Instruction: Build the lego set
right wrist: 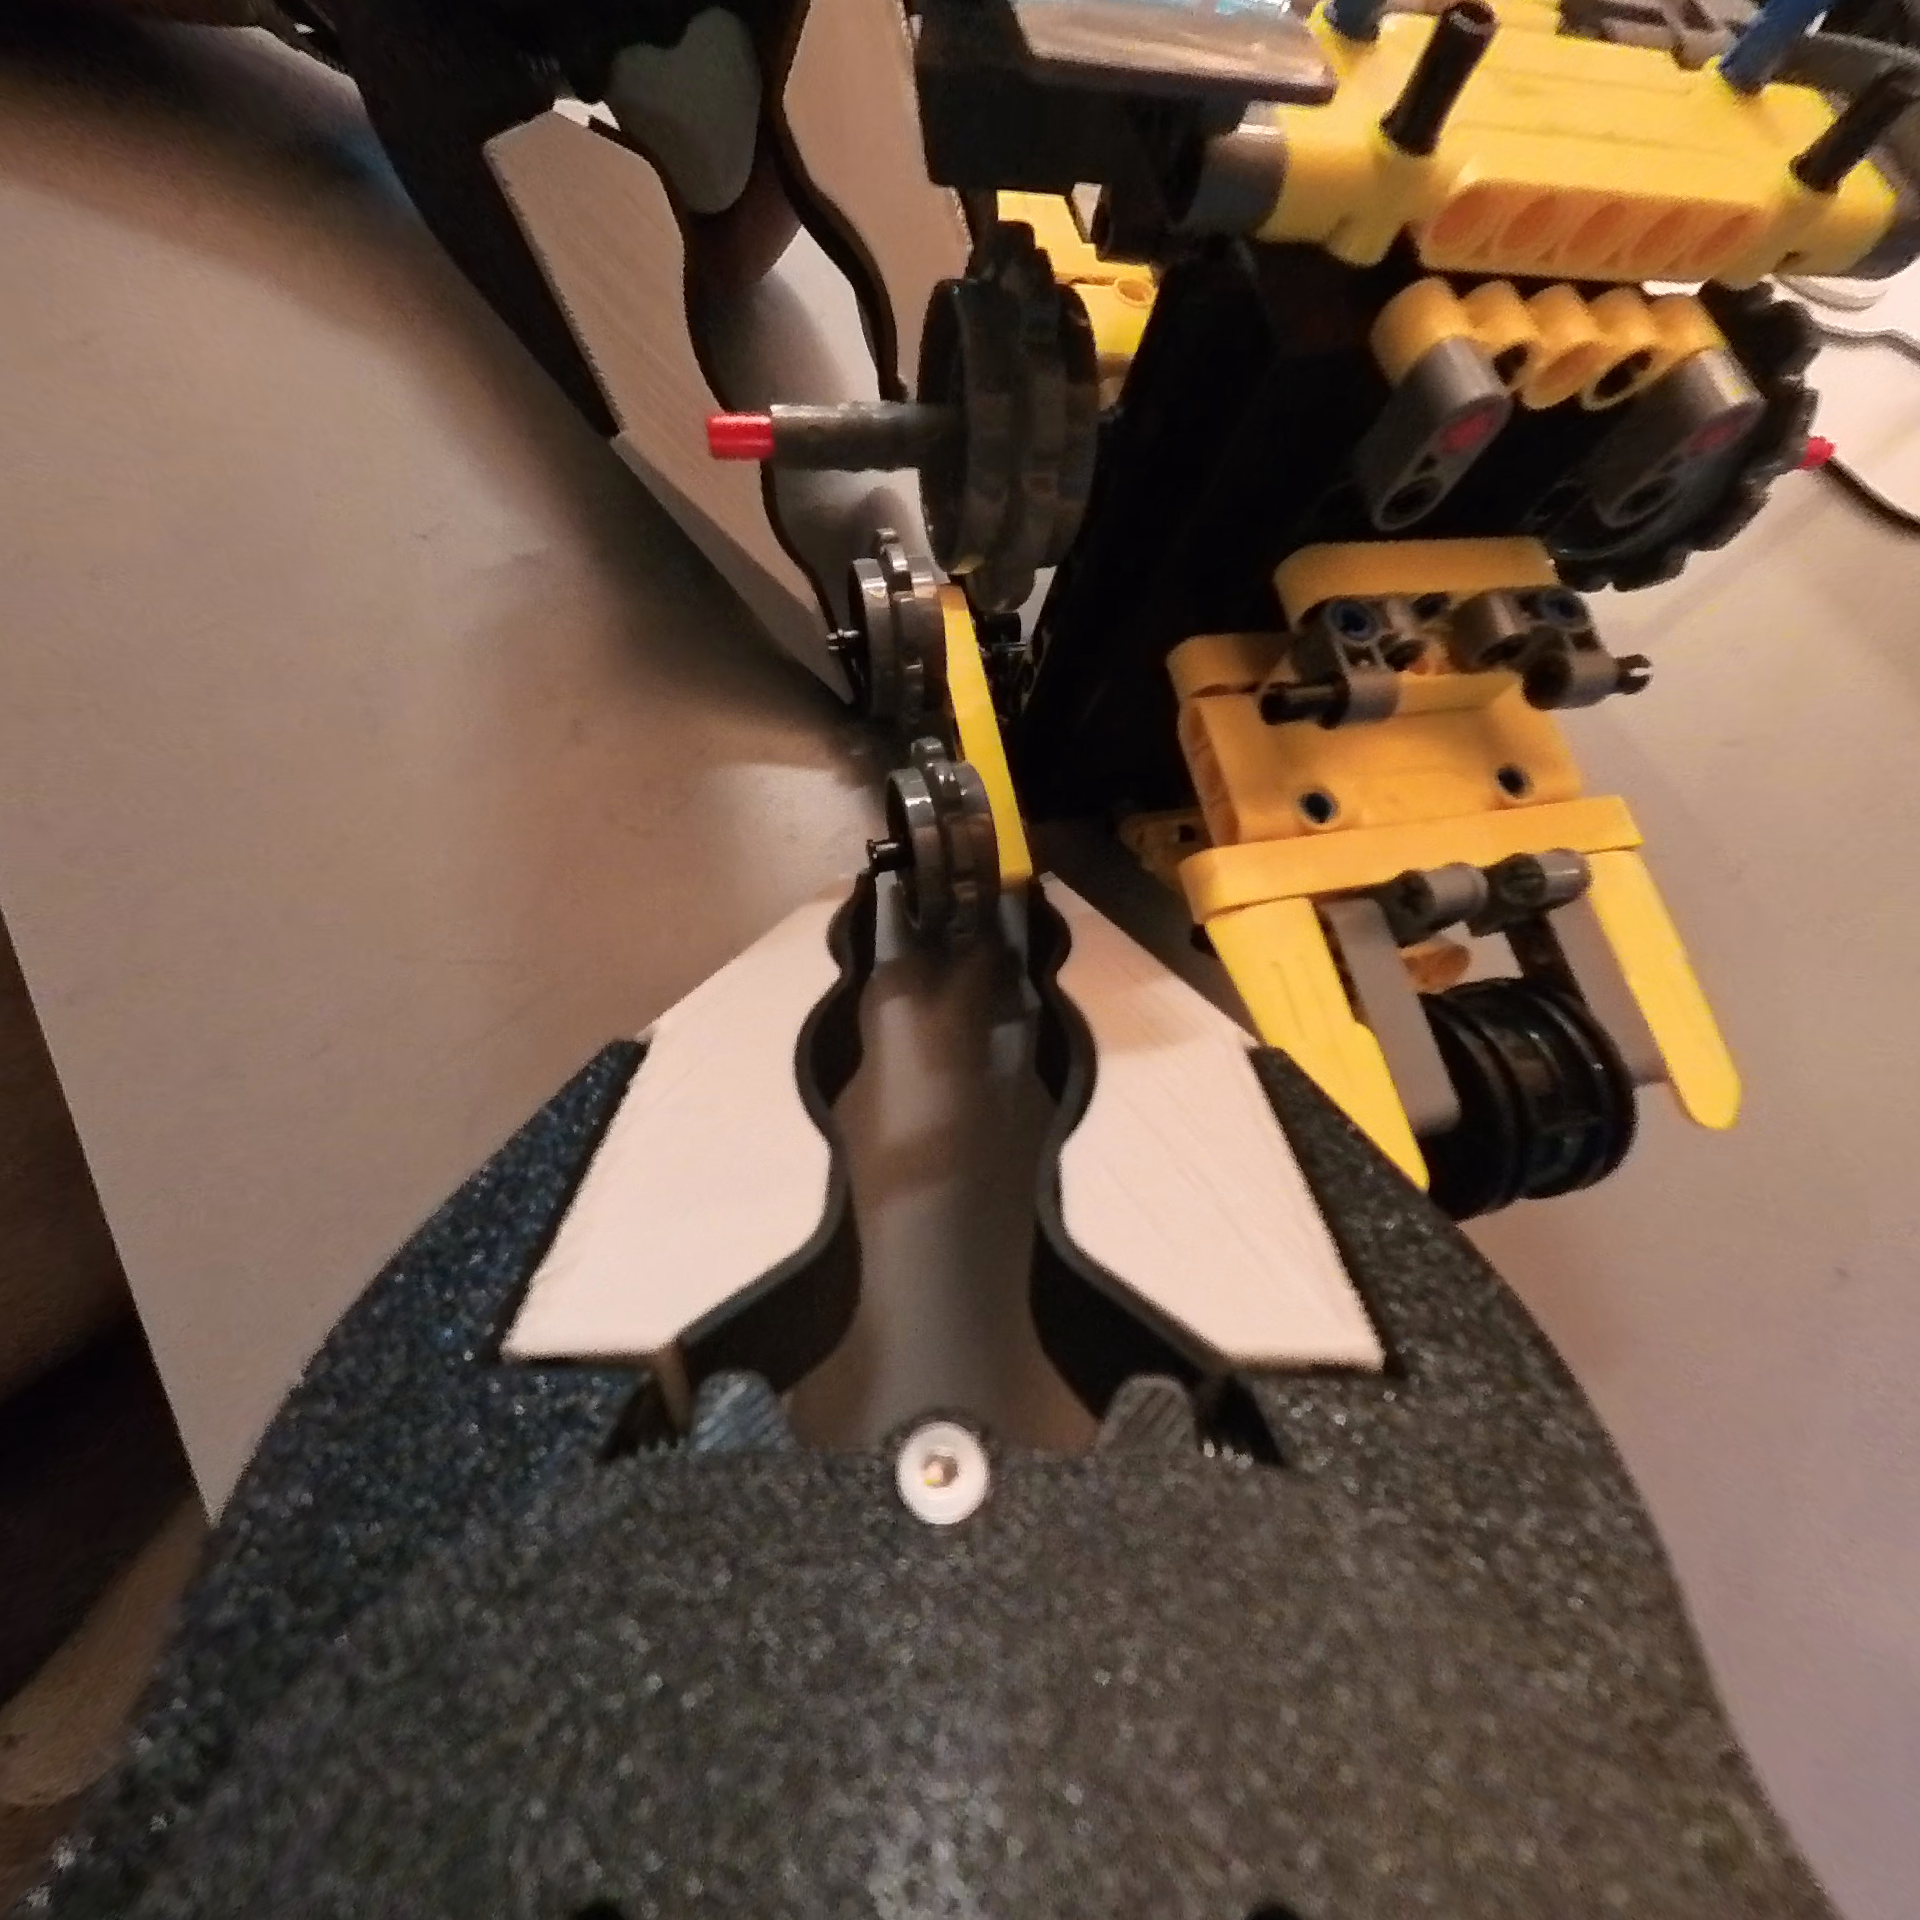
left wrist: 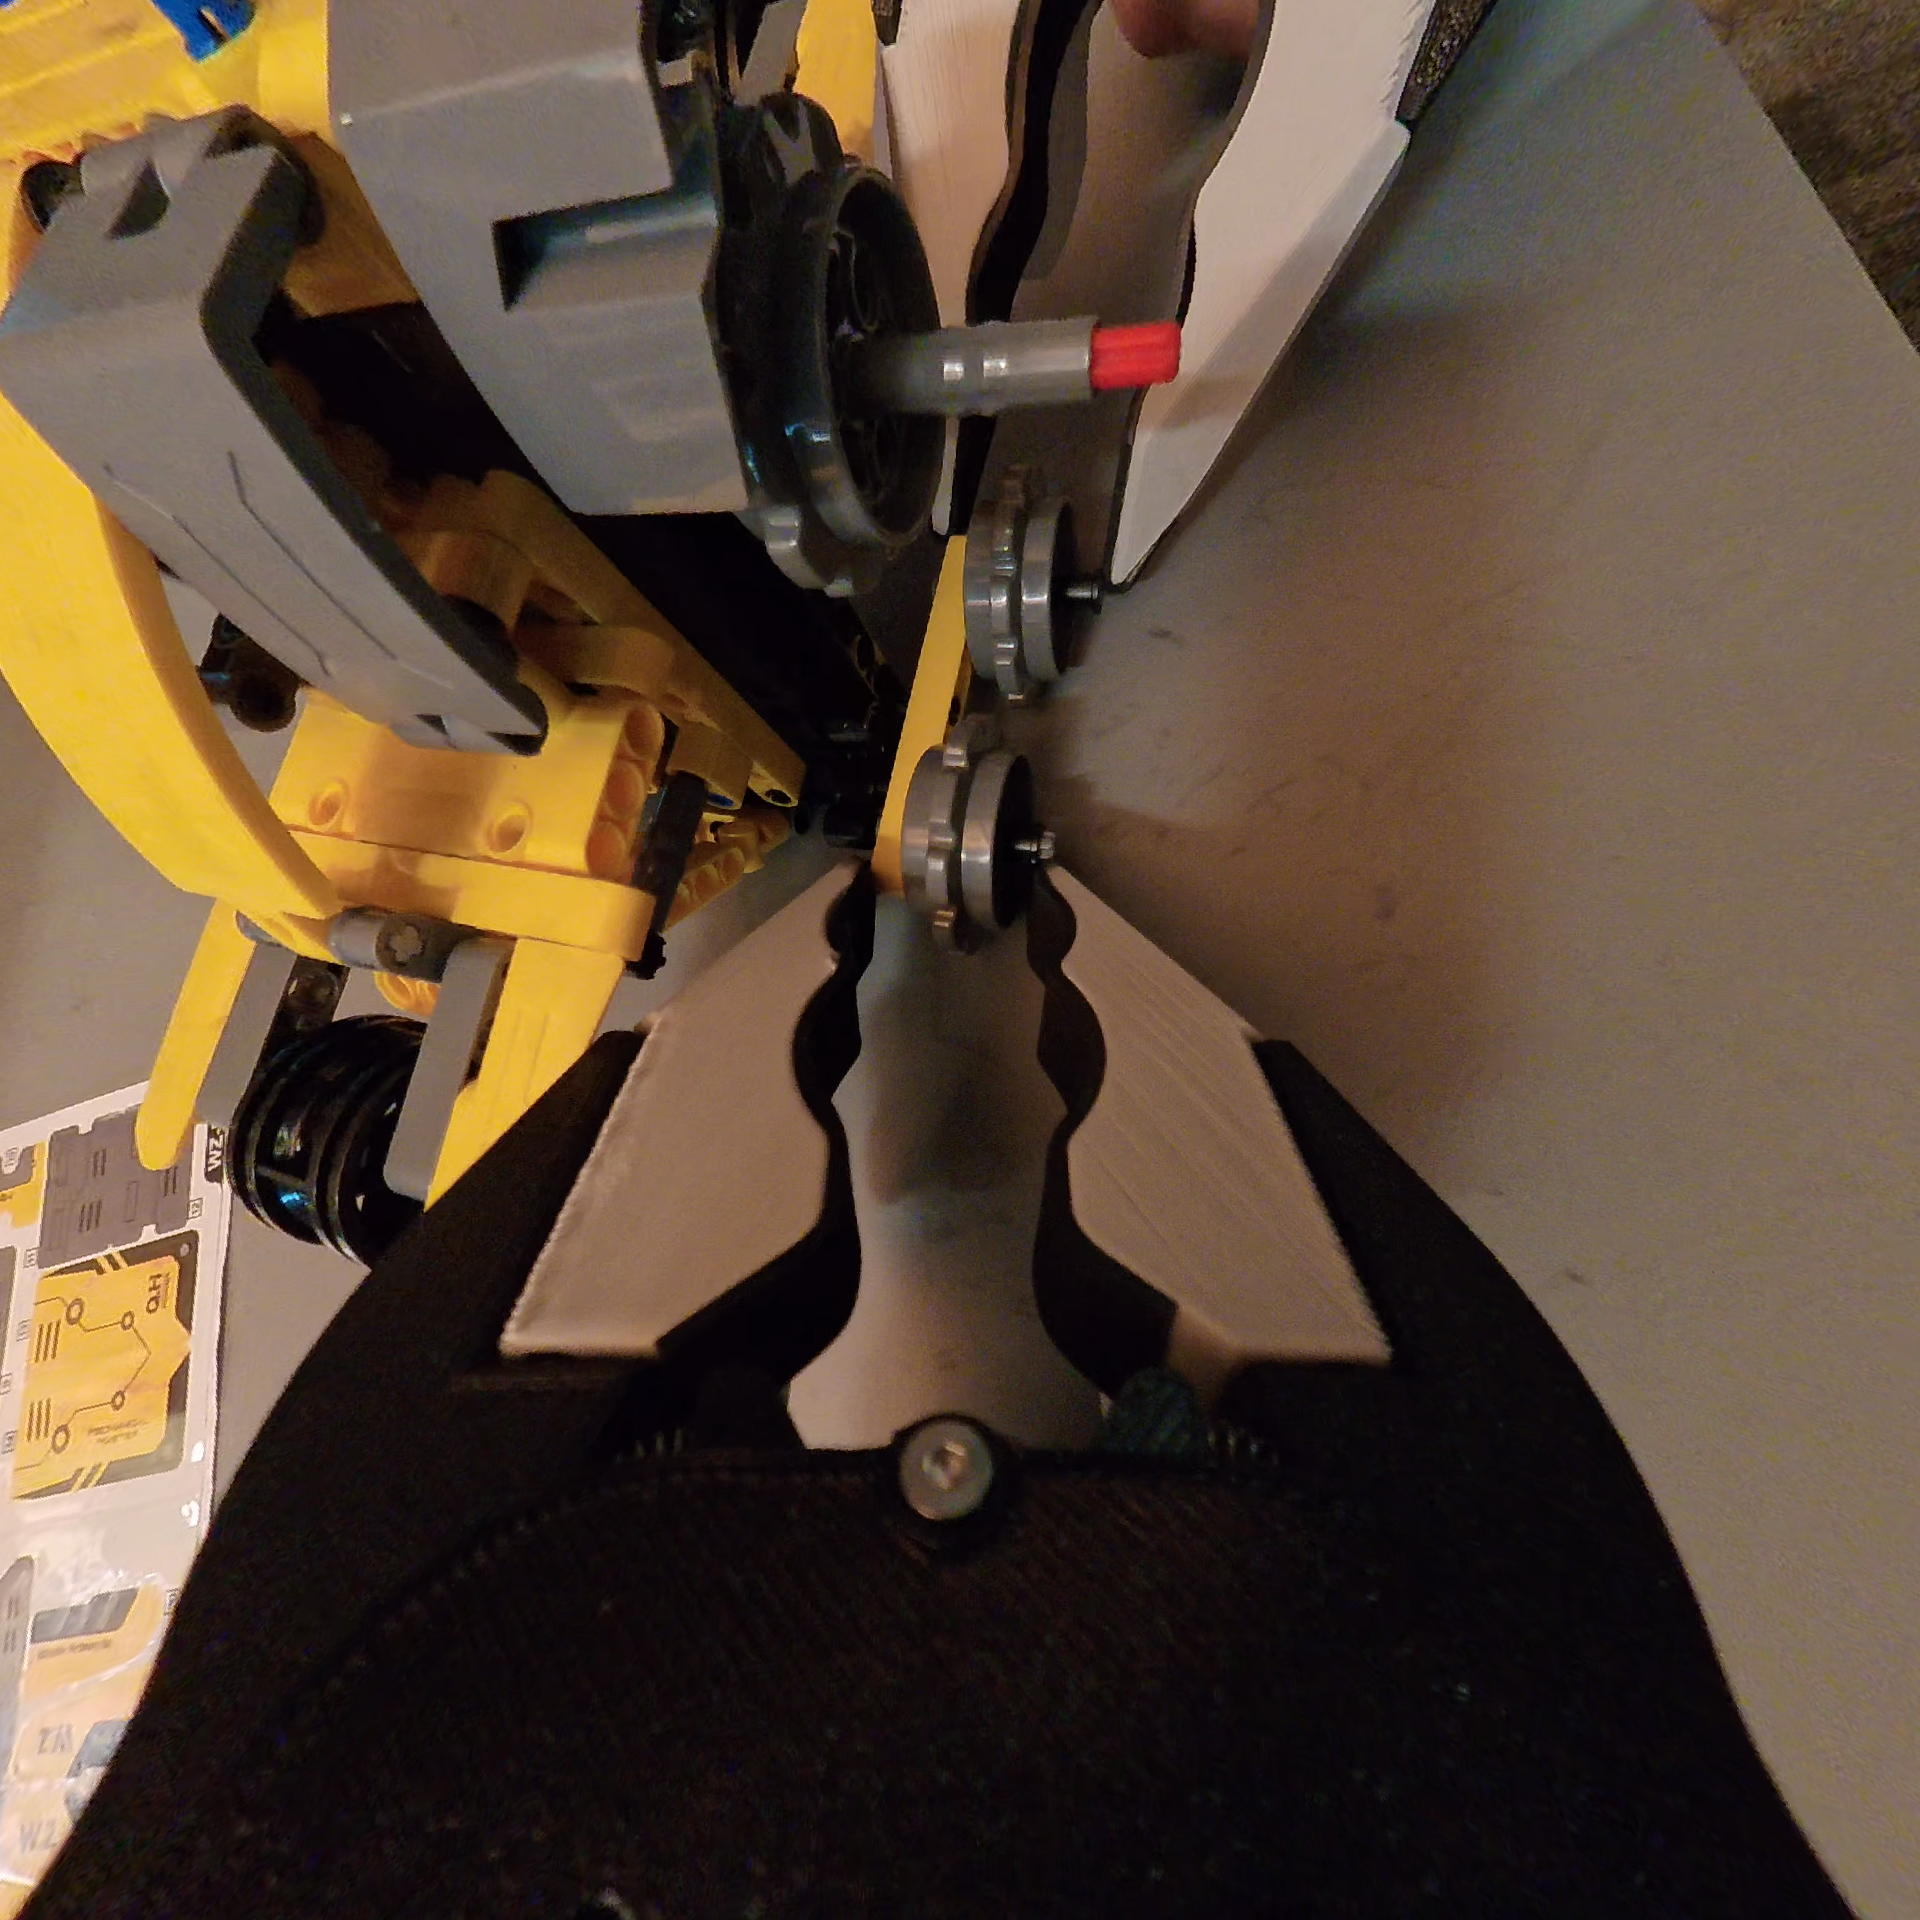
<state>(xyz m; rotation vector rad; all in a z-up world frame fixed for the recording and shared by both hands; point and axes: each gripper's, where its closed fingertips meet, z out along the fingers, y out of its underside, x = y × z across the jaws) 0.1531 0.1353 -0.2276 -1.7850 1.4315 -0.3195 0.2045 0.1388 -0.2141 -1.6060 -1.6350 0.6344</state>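
Note:
A yellow and grey brick-built vehicle model (left wrist: 436,790) (right wrist: 1371,769) lies on a grey table (left wrist: 1455,935). A thin yellow beam (left wrist: 930,686) (right wrist: 982,727) on its side carries two small grey toothed wheels. My left gripper (left wrist: 948,888) is shut on the near small wheel (left wrist: 966,842). My right gripper (right wrist: 951,891) is shut on the other small wheel (right wrist: 935,842) and the beam end. Each gripper faces the other; the right one's fingers (left wrist: 1247,312) show in the left view, the left one's fingers (right wrist: 665,395) in the right view. A large dark hub (left wrist: 852,364) (right wrist: 997,436) has a red-tipped axle (left wrist: 1132,353) (right wrist: 738,434).
A black tyre (left wrist: 322,1132) (right wrist: 1527,1101) sits between yellow prongs at the model's end. A sticker sheet (left wrist: 94,1351) lies at the left of the table. The table edge (left wrist: 1829,239) runs at the top right, with carpet beyond it. Part of a hand (left wrist: 1174,26) shows at the top.

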